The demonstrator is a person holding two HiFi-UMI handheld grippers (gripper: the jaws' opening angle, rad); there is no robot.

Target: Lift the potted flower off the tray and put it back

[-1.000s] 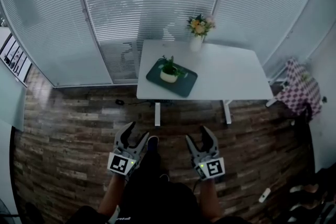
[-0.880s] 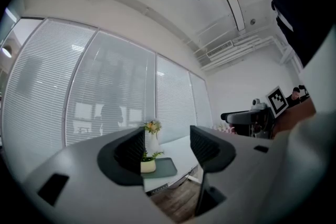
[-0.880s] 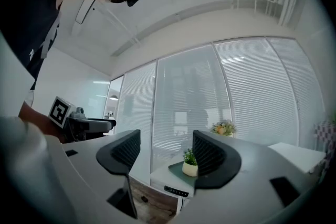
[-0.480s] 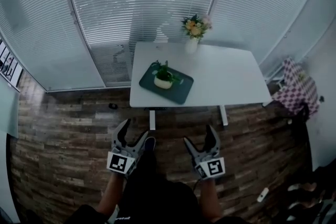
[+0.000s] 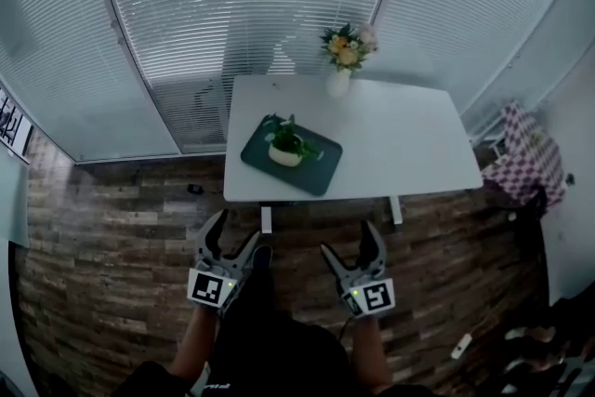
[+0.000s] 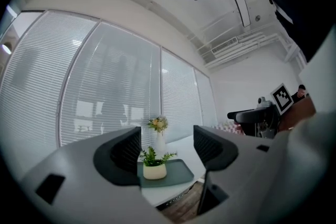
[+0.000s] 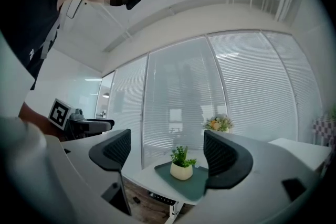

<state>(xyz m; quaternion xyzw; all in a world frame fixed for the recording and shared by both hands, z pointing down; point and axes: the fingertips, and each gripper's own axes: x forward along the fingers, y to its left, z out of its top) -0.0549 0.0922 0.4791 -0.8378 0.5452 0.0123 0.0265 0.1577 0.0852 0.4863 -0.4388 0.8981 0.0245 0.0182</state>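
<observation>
Tray [image 5: 313,172] with potted flower [image 5: 284,149] by table [image 5: 400,144] front edge, open top alongside

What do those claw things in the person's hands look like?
Both are grey two-pronged claws. The left gripper and right gripper each carry a white cube with a black square marker and a small green light. Inner pads are black and ribbed. The person wears dark clothing.

Open wooden floor [image 5: 121,228] lay between the left gripper [image 5: 232,233], the right gripper [image 5: 349,240] and the white desk [image 5: 400,144]. The desk's right half was bare. The potted flower [image 5: 284,147] stood free on its tray [image 5: 311,174] near the front left corner. The flower vase [image 5: 338,81] stood well behind it, and the blinds [image 5: 186,14] closed off the far side.
</observation>
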